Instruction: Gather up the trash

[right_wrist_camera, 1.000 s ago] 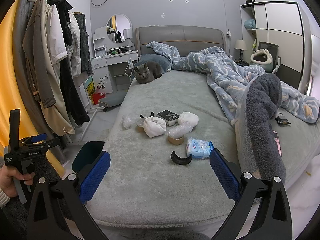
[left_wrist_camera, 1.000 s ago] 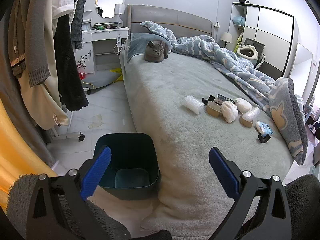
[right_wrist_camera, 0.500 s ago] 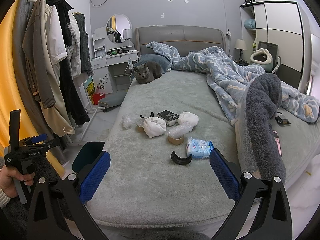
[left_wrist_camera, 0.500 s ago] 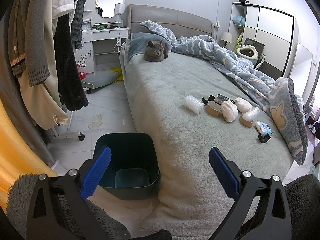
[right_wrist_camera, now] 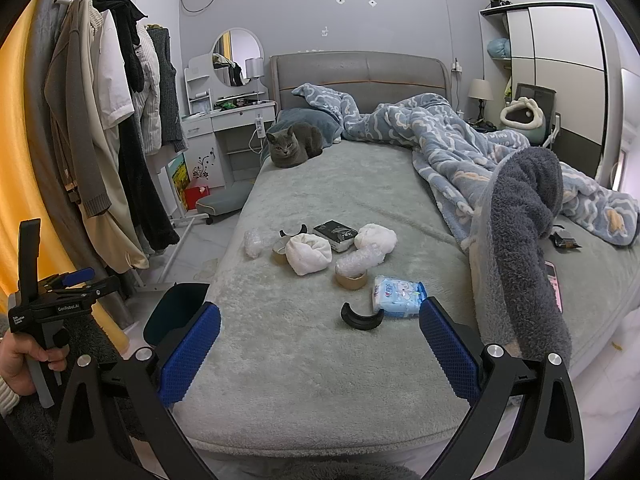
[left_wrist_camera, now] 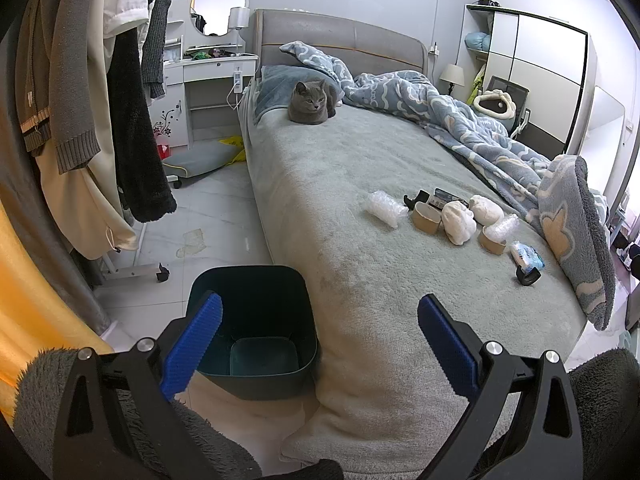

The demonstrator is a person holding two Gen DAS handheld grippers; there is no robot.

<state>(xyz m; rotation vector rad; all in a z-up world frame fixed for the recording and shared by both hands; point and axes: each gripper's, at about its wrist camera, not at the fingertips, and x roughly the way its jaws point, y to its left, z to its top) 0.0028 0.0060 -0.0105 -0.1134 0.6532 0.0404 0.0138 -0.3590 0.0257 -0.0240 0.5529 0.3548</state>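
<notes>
A dark teal bin stands on the floor against the bed's near left side, with nothing visible inside. Trash lies grouped mid-bed: a bubble-wrap lump, two cardboard tape rolls, white crumpled wads, a blue tissue pack, a black curved piece and a small dark box. My left gripper hangs open above the bin and the bed's corner. My right gripper stands open over the bed's foot, short of the black piece. Both hold nothing.
A grey cat sits near the headboard. A rumpled blue blanket covers the bed's right half, a phone beside it. Hanging clothes on a wheeled rack crowd the left. A hand holds the left gripper.
</notes>
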